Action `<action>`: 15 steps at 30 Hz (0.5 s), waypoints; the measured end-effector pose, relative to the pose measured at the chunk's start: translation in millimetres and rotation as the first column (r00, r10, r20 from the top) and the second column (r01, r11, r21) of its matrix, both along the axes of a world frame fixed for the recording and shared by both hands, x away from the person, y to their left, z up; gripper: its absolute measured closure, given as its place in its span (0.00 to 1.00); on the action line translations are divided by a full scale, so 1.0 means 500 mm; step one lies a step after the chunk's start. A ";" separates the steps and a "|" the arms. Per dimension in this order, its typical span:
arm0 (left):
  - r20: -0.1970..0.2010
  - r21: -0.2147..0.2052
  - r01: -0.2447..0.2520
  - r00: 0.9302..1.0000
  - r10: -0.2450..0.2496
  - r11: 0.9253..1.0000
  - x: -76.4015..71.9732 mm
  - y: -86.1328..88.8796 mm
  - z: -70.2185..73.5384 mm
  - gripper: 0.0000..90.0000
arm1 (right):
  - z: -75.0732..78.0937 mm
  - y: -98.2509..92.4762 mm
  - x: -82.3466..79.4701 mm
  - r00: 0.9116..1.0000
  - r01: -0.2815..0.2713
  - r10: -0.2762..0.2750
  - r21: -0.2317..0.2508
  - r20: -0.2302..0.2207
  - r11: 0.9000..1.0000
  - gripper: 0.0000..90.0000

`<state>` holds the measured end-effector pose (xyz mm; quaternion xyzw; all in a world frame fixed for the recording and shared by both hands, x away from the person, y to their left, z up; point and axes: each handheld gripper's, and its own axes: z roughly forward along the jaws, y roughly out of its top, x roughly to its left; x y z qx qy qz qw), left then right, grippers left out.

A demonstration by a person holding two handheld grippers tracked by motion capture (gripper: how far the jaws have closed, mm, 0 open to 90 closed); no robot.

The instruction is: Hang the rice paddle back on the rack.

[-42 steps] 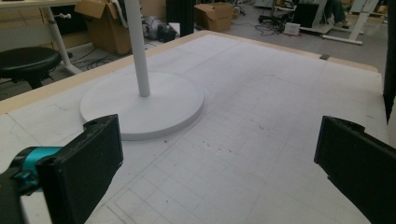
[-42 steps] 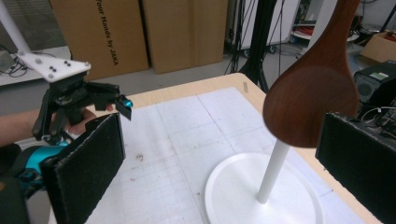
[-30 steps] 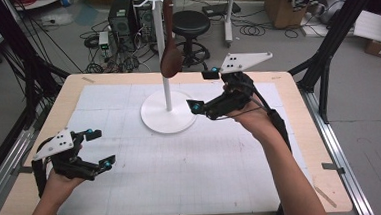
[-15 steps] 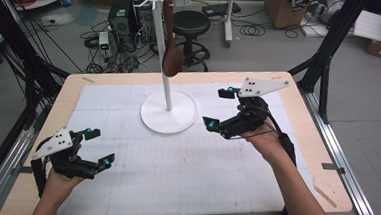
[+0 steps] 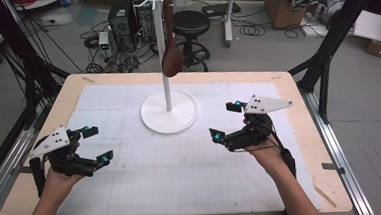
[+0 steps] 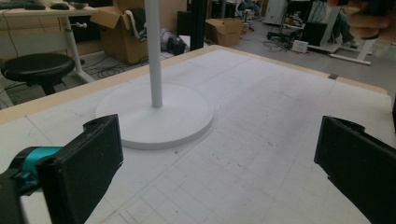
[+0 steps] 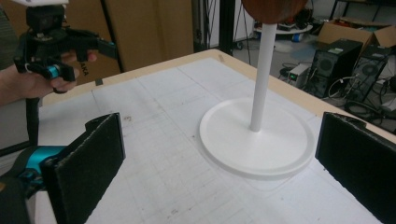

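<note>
Brown spoon [image 5: 171, 58]: hangs from far hook of white stand [image 5: 168, 111], centre-far of table [image 5: 298, 96]. Right gripper [image 5: 227, 120]: jaws wide, empty, near right. Left gripper [image 5: 94, 143]: wide, empty, near left. I would keep both low, well apart from the stand.

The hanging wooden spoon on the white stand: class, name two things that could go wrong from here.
1. The wooden spoon hangs from a hook at the top of the stand; a knock to the thin pole could swing it off.
2. The right claw is open and empty beside the stand's base, so a careless reach might bump the pole. The left claw, also open, sits farther off and poses less risk.
</note>
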<state>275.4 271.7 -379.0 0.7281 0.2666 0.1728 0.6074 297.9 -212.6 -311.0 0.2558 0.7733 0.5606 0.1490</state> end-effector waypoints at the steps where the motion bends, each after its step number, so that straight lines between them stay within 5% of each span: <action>1: 0.003 -0.005 -0.003 1.000 0.003 1.000 0.001 0.000 0.000 0.02 | -0.005 -0.002 -0.001 1.000 0.004 -0.004 0.000 -0.005 1.000 0.01; 15: 0.003 0.020 0.010 1.000 -0.010 1.000 -0.001 -0.007 -0.001 0.02 | -0.062 -0.045 -0.032 0.996 0.074 -0.073 0.011 -0.045 0.997 0.01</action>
